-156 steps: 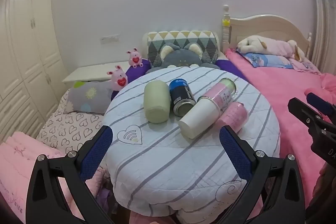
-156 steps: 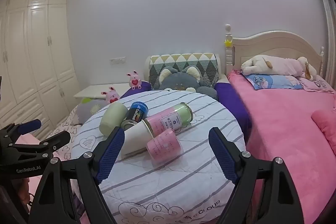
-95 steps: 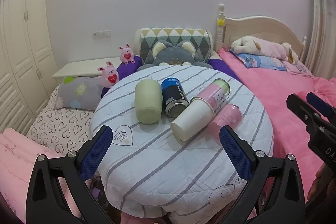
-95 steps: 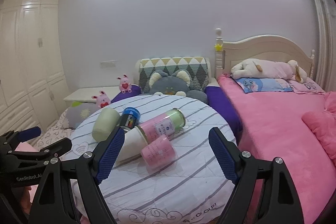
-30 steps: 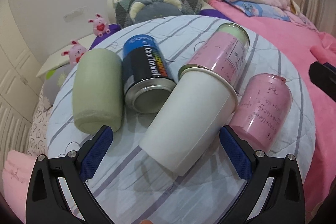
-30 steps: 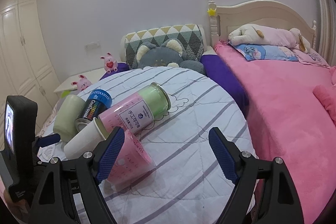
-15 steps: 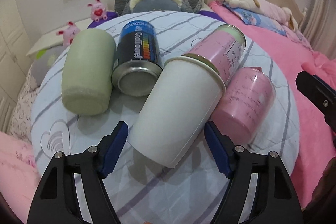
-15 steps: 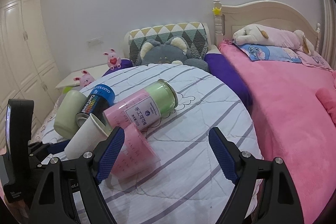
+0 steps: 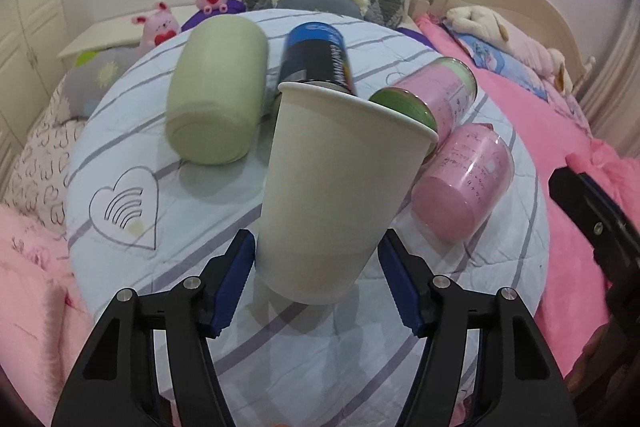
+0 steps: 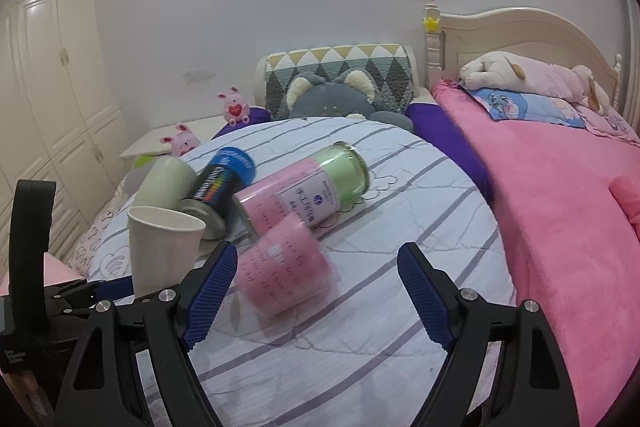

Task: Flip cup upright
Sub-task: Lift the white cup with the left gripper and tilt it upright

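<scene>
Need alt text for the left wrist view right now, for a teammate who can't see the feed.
The left gripper is shut on a white paper cup, mouth up and tilted slightly, near its base. Behind it on the striped round table lie a green cup, a blue can, a pink-and-green jar and a pink cup, all on their sides.

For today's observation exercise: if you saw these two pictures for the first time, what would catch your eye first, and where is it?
The white paper cup stands out, mouth up and slightly tilted, gripped near its base by the left gripper at the near edge of the round striped table. Behind it lie a green cup, a blue can and two pink containers. The right gripper hangs open over the nearer pink cup.
</scene>
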